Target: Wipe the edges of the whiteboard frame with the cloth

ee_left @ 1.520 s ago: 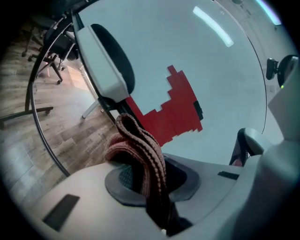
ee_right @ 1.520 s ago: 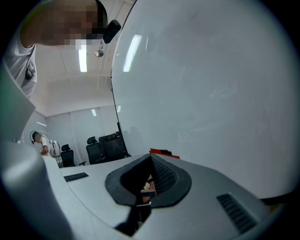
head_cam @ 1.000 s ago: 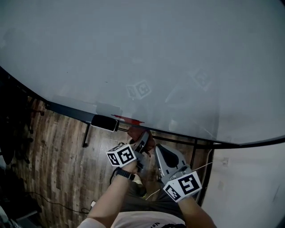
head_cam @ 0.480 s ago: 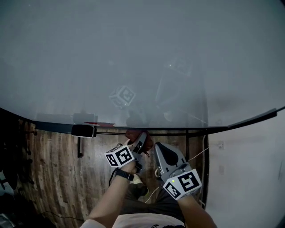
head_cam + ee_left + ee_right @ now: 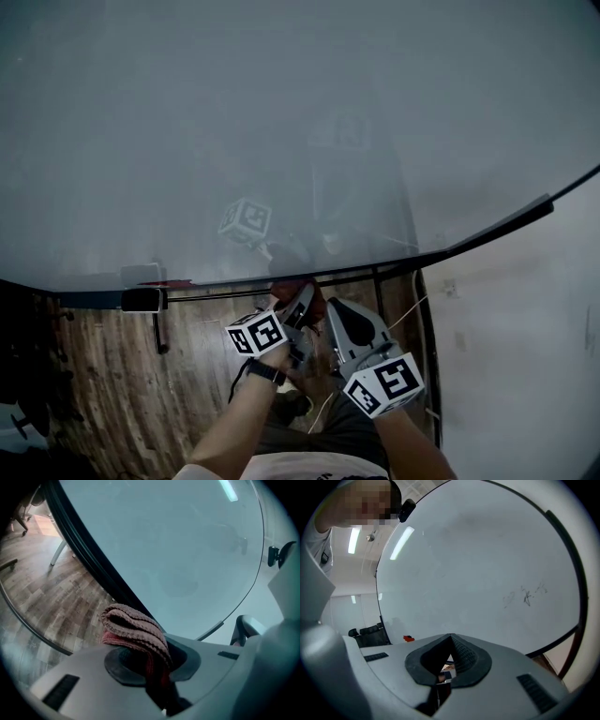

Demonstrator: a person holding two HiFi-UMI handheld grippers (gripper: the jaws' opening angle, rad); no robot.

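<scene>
The whiteboard [image 5: 281, 122] fills most of the head view, with its dark frame [image 5: 487, 228] running along the bottom edge up to the right. My left gripper [image 5: 300, 300] is shut on a folded reddish-brown cloth [image 5: 284, 287], which sits right under the bottom frame. In the left gripper view the cloth [image 5: 136, 634] bulges out of the jaws beside the dark frame [image 5: 91, 557]. My right gripper [image 5: 339, 317] is just right of the left one, shut with nothing in it. Its own view shows the board and the frame [image 5: 573, 559] on the right.
A black eraser [image 5: 142, 300] sits on the bottom ledge at the left, with a small red object [image 5: 178, 282] beside it. Thin stand legs [image 5: 418, 319] drop to the wooden floor [image 5: 112, 394]. A white wall [image 5: 525, 356] stands at the right.
The head view has swung right, so the eraser and bottom frame slid left and the board's right corner came into sight. Both grippers keep their places, the left still holding the cloth.
</scene>
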